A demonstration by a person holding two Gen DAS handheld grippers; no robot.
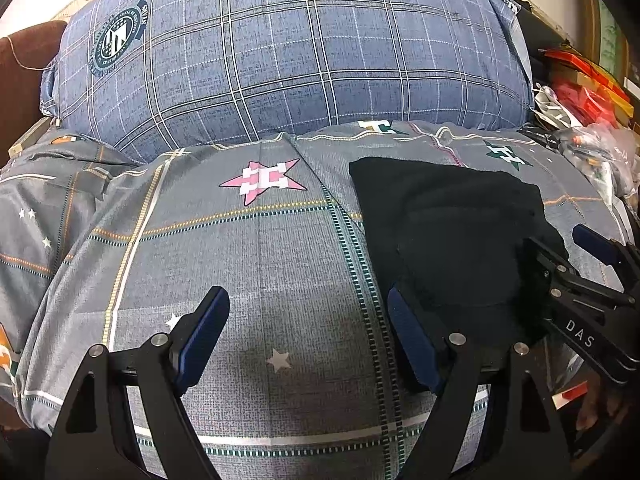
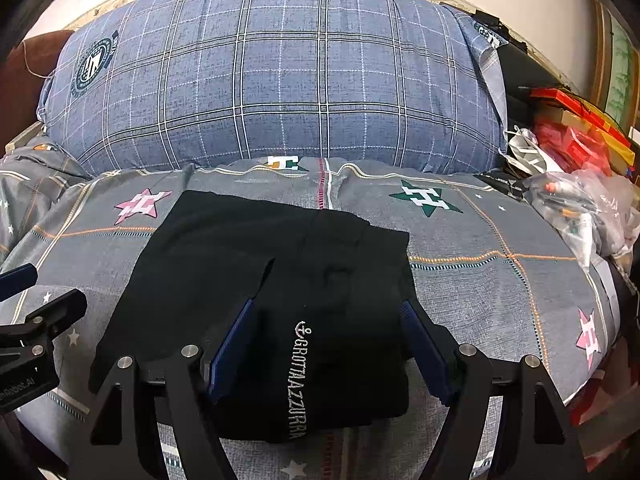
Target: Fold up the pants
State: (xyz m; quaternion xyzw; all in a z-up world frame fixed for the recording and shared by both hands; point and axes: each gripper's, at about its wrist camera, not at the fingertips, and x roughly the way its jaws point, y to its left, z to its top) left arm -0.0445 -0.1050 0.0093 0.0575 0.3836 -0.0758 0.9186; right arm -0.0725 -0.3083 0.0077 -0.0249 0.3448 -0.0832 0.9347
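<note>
Jaws of both tools stand spread wide with nothing pinched between them. On the left gripper [image 1: 308, 320] the blue-padded fingers hang above bare bedcover, and its right finger [image 1: 412, 344] lies at the left edge of the folded black fabric pants [image 1: 448, 232], though whether it touches the cloth cannot be told. On the right gripper [image 2: 328, 344] the two blue pads straddle the near end of the folded black fabric pants [image 2: 280, 280], one pad on each side of the upper fold, close against it but not squeezing it. This upper fold carries a line of pale embroidered lettering [image 2: 298, 380] running toward the camera. Beneath and to the left, a wider flat layer of the same garment spreads out on the grey patterned bedcover [image 2: 480, 280], which is printed with thin check lines, small white stars, a pink star motif [image 2: 142, 205] and a green star motif [image 2: 426, 200]. Seen from the left wrist, the pants sit to the right of the pink star motif [image 1: 264, 180], and the right gripper [image 1: 560, 252] reaches over their right side. Behind the garment, a big blue plaid pillow [image 2: 280, 80] with a round dark crest [image 2: 93, 65] rests against the head of the bed. Off to the right edge lies a heap of red packets and clear plastic bags [image 2: 576, 168].
</note>
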